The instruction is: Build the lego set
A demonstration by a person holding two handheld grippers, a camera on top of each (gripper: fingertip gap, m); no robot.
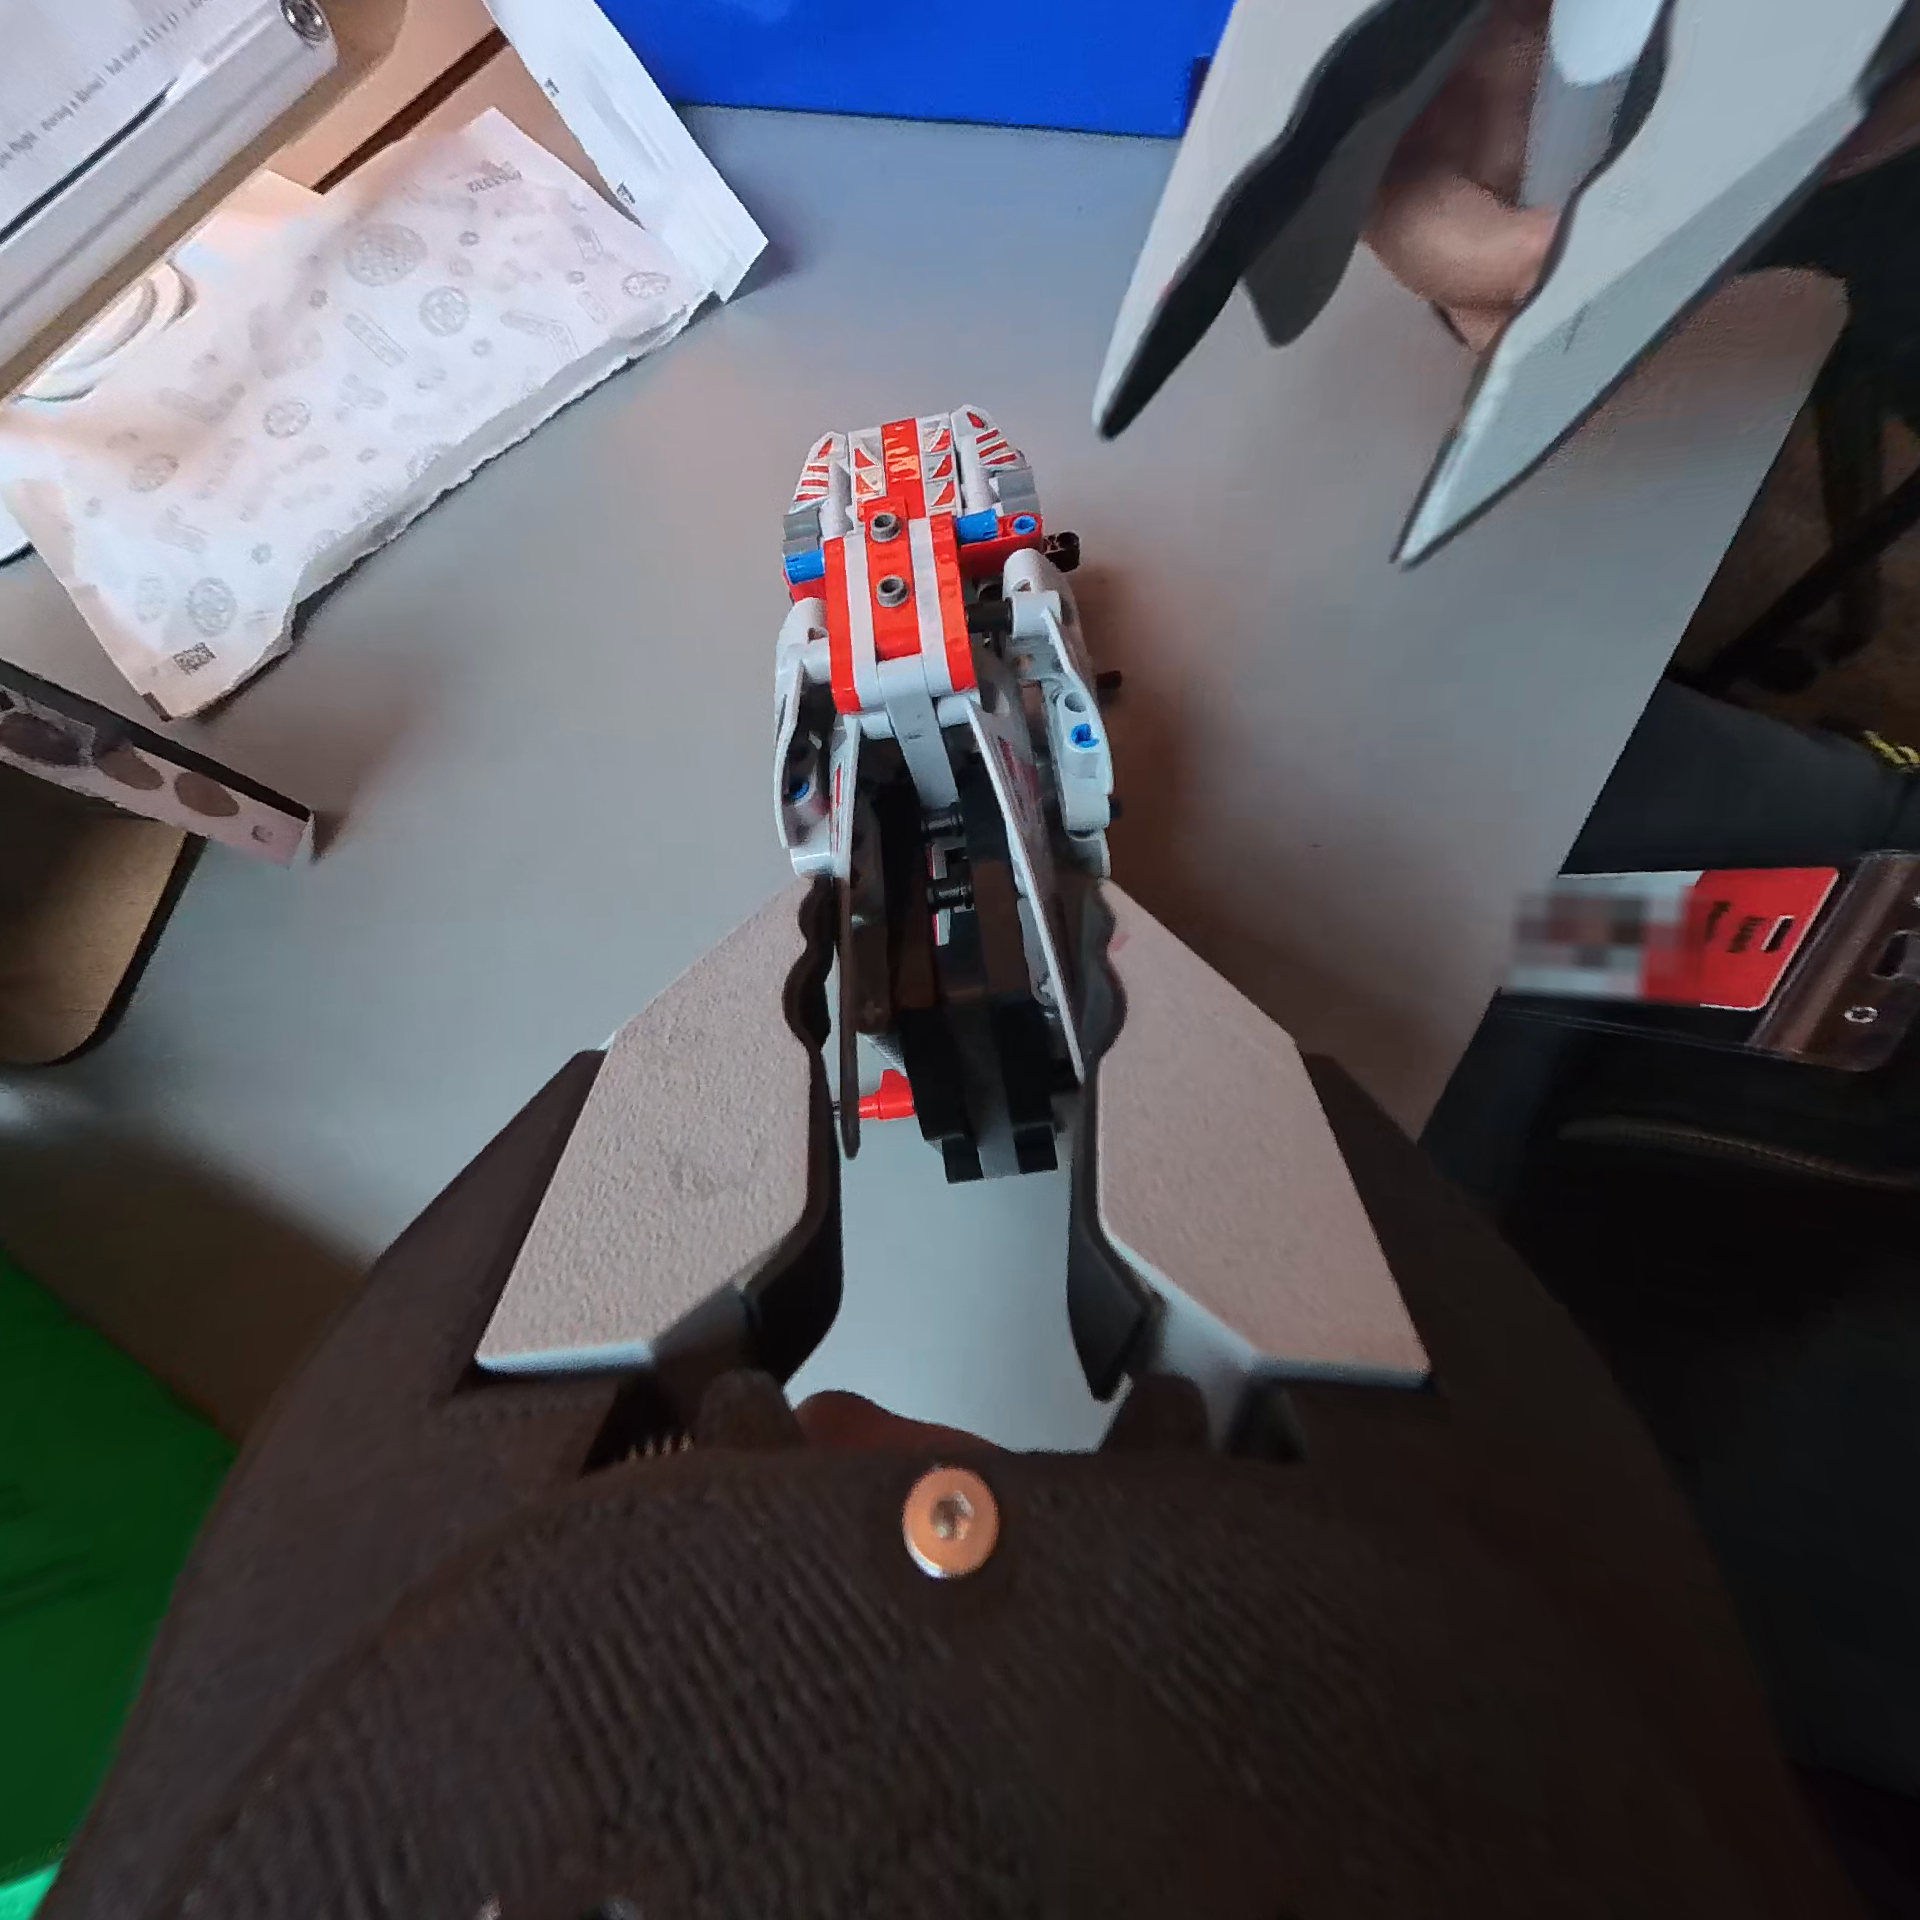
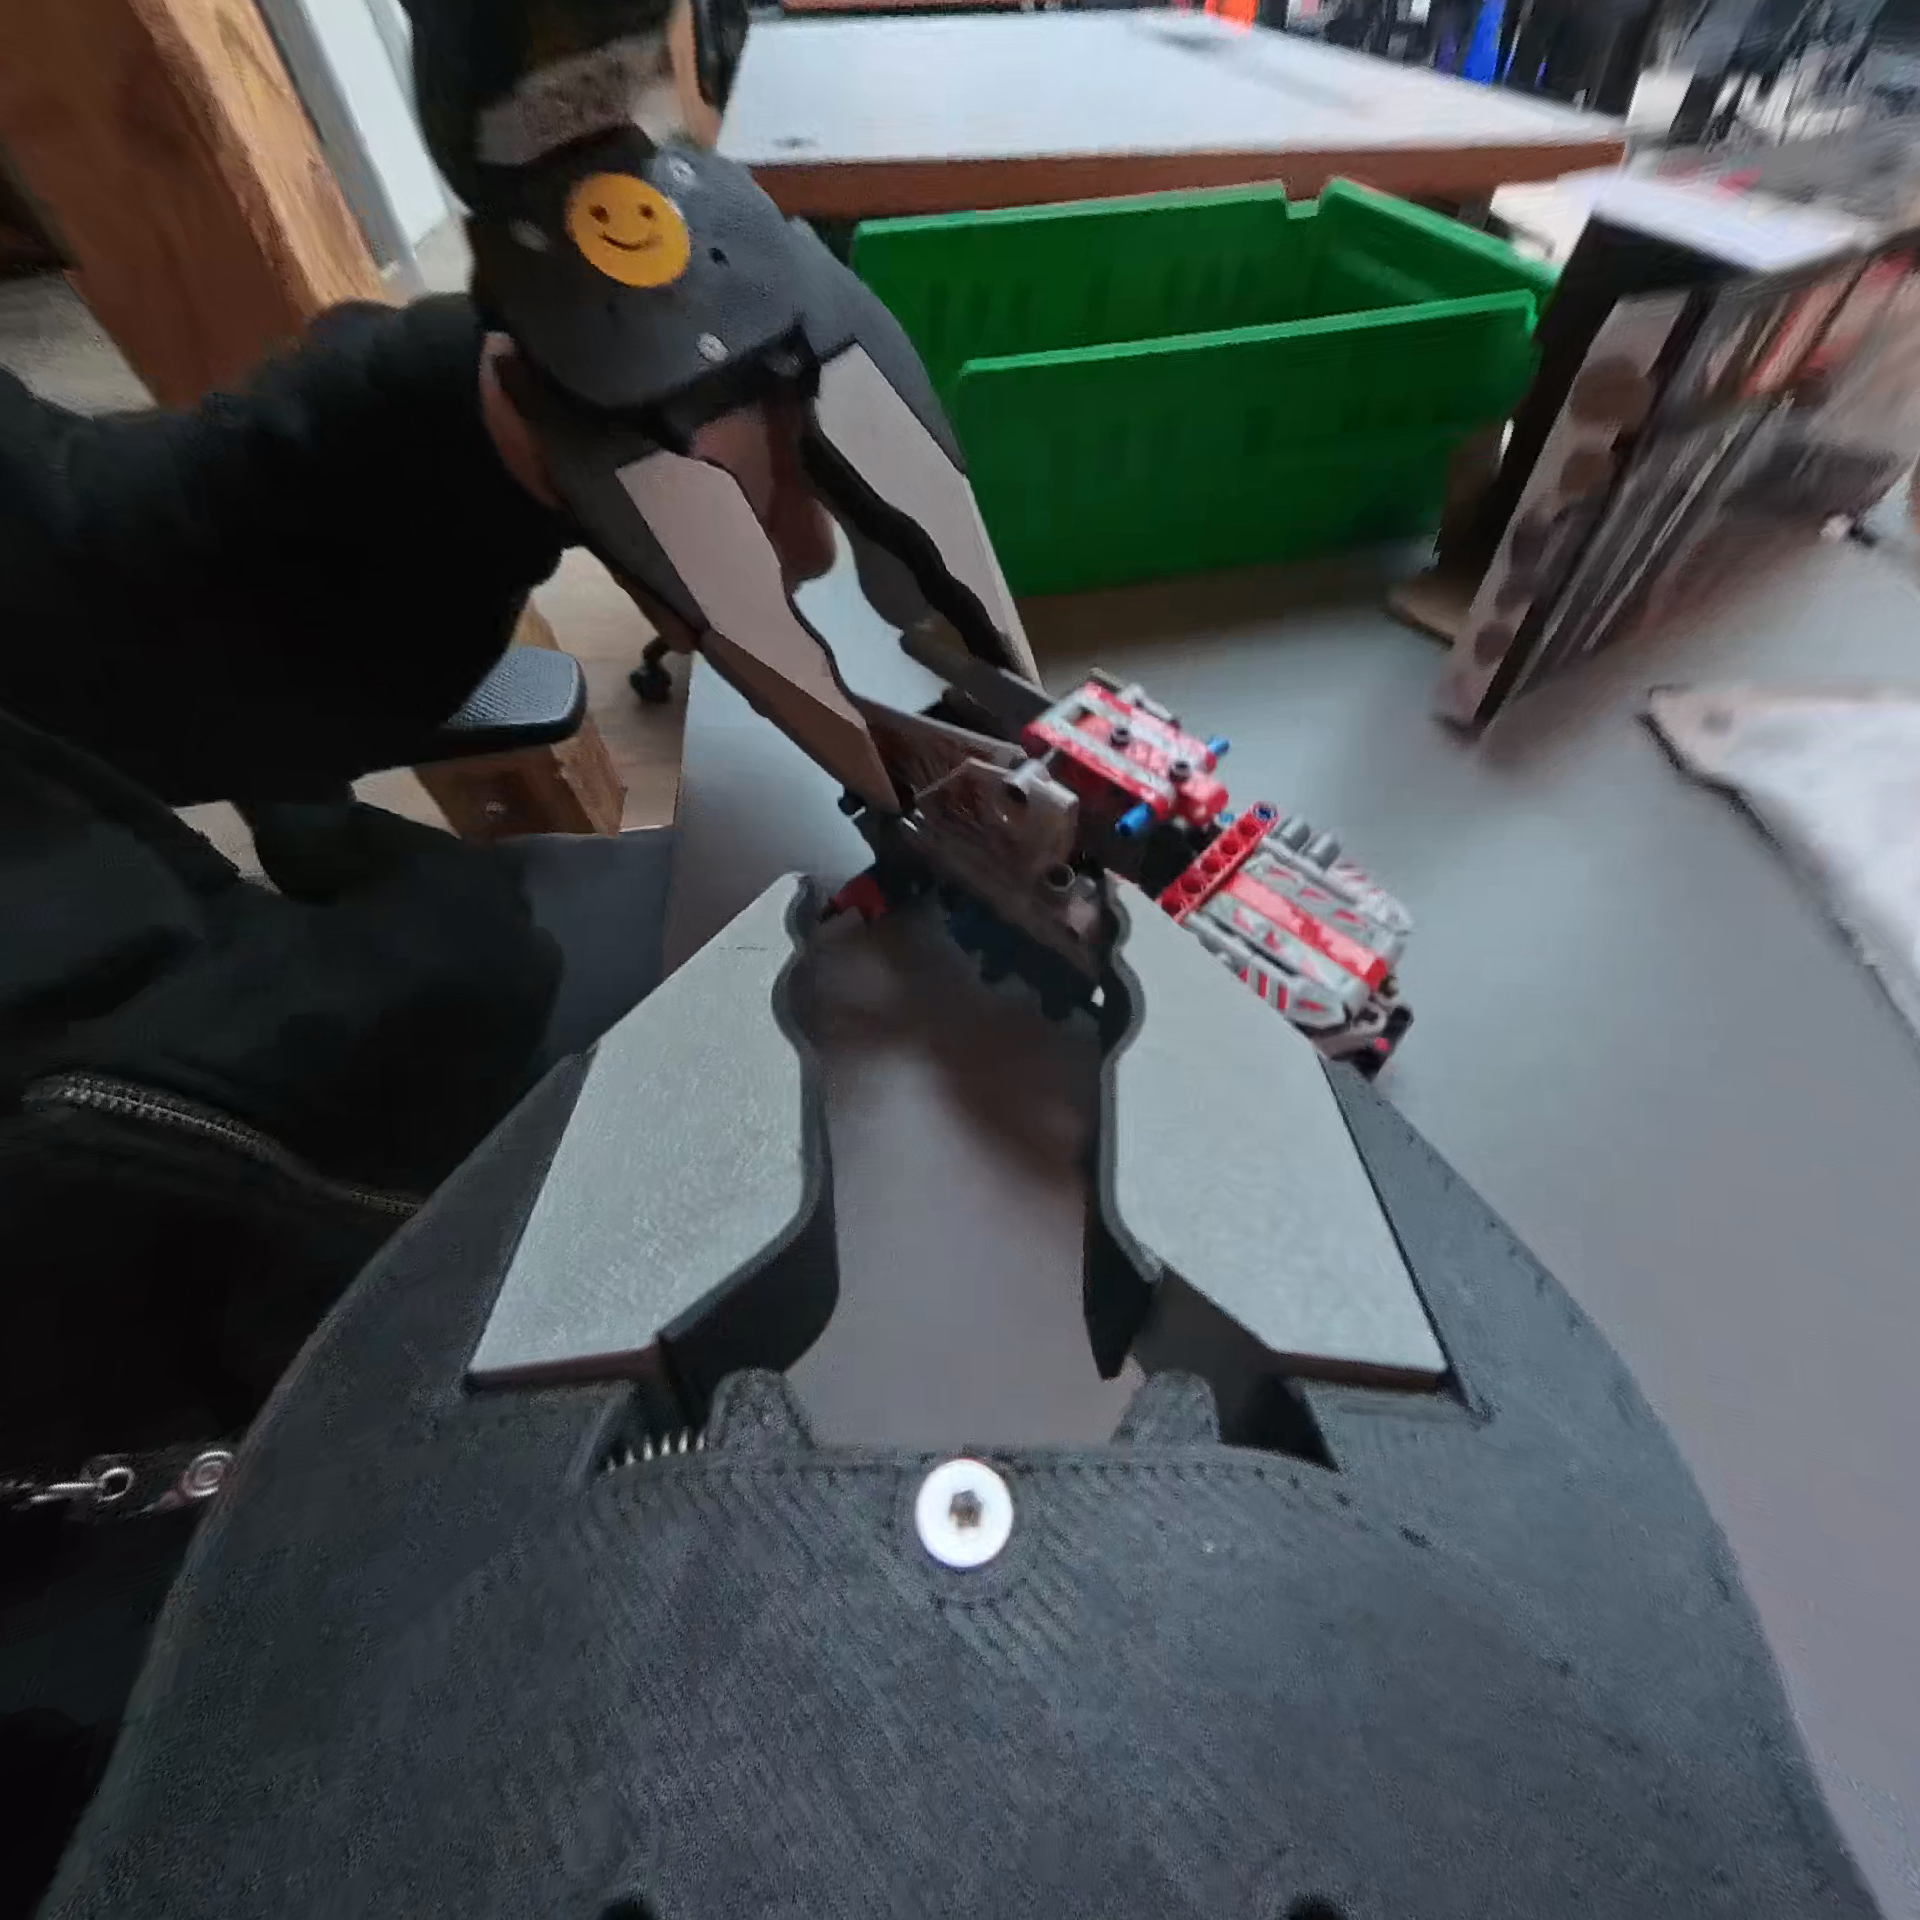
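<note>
A red, white and grey lego car model (image 1: 920,613) sits with its nose away from me on the grey table (image 1: 540,883). My left gripper (image 1: 961,914) is shut on the model's dark rear end. In the right wrist view the model (image 2: 1278,914) lies low on the table with the left gripper (image 2: 956,738) clamped on its back. My right gripper (image 2: 956,904) is open and empty, its tips just short of the model's rear. In the left wrist view it (image 1: 1262,483) hovers above and to the right of the model, apart from it.
A torn white paper bag (image 1: 343,395) and booklets (image 1: 644,166) lie at the left back. A green bin (image 2: 1226,395) and the set's box (image 2: 1683,416) stand beyond the model. A badge holder (image 1: 1714,945) hangs near the right table edge. A person's black sleeve (image 2: 229,540) shows on the left. The tips of one gripper are about 8 cm away from the tips of the other.
</note>
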